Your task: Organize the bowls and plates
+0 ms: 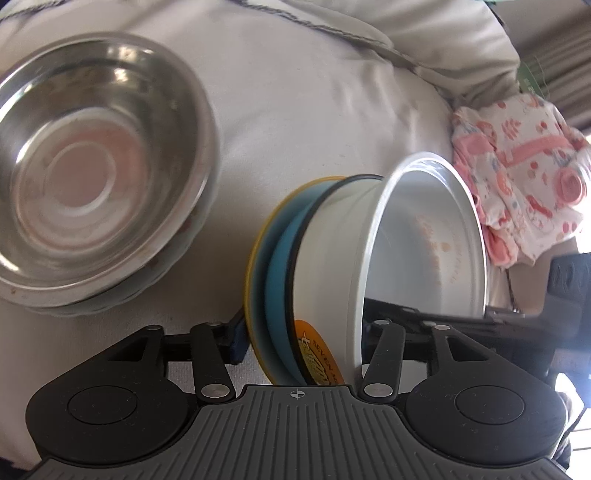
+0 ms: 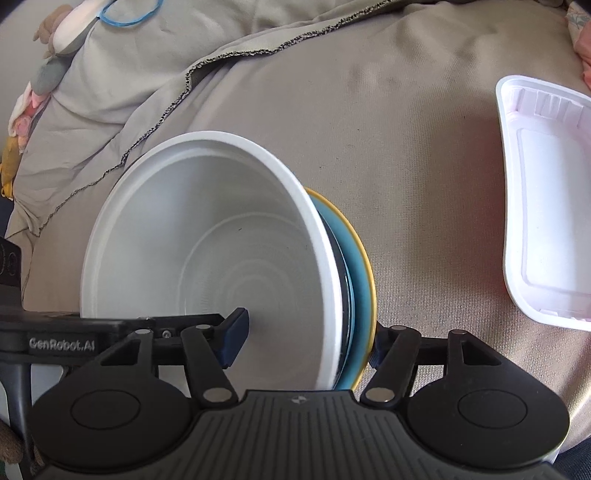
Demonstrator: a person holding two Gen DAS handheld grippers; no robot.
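A nested stack of bowls is held tilted on its side above the beige cloth: a white bowl inside a blue bowl with a yellow rim. My left gripper is shut on the stack, one finger inside the white bowl and one behind the yellow rim. My right gripper is shut on the same stack from the opposite side, its blue-padded left finger inside the white bowl. A steel bowl rests on the cloth at the left.
A white foam tray lies on the cloth at the right. A pink patterned cloth bundle sits beyond the stack. A folded cloth edge, a soft toy and a blue rubber band lie at the back.
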